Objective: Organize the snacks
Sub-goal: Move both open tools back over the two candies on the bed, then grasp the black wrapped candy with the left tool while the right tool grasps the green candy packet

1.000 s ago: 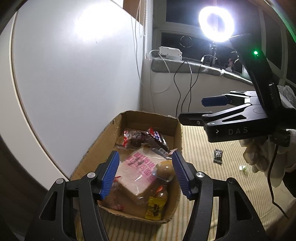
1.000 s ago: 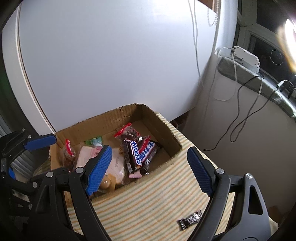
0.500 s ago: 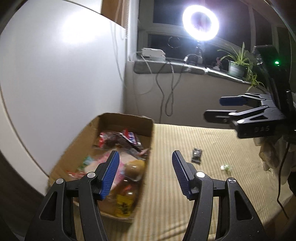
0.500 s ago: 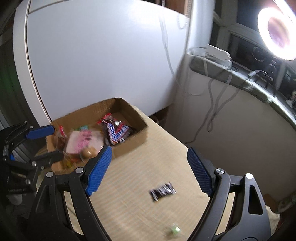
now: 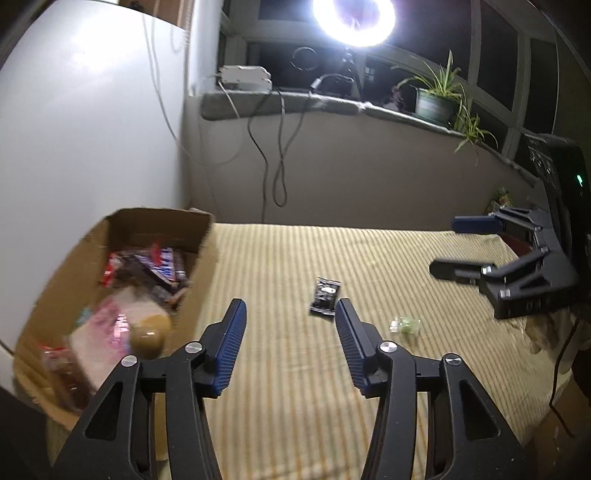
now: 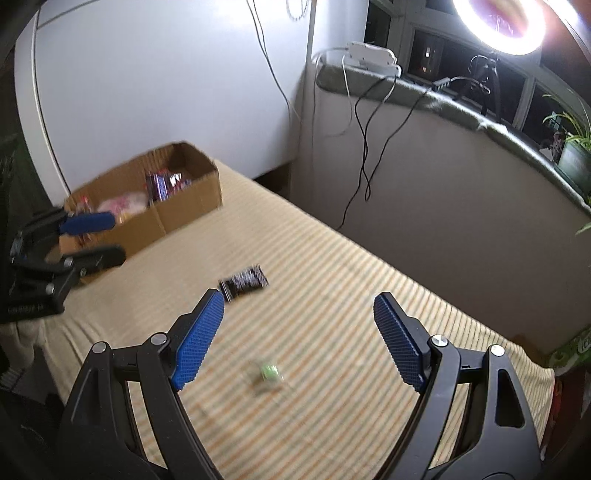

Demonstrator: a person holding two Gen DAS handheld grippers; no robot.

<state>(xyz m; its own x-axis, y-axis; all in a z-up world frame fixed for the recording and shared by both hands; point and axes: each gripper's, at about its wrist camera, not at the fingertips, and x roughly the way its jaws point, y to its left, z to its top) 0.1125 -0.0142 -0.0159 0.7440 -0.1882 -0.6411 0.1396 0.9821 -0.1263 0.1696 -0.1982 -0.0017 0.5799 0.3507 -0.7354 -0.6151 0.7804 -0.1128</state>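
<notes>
From my left wrist camera, my left gripper (image 5: 290,314) hangs over the striped tablecloth (image 5: 295,398) with nothing between its blue pads; its jaws are closing but the pads are apart on bare cloth. At about twelve o'clock from the fingertips, just past the right pad's tip, lies a small black snack packet (image 5: 324,297), flat on the cloth. At about two o'clock from it sits a little green wrapped candy (image 5: 405,325), near the packet but not touching it. The cardboard box (image 5: 74,273) stands at nine to ten o'clock, at the table's left edge against the white wall, with chocolate bars (image 5: 162,264), a pink wrapped pack (image 5: 110,328) and a round brown item (image 5: 149,334) inside. My right gripper (image 5: 447,245) shows at three o'clock in that view, fingers spread and empty. From the right wrist camera, those jaws stand wide with the candy on the cloth below, roughly midway between the pads, untouched; the black packet lies at eleven o'clock, just past the left pad's tip. A ring light (image 6: 498,22) glares at one o'clock above the window ledge (image 6: 461,107).
</notes>
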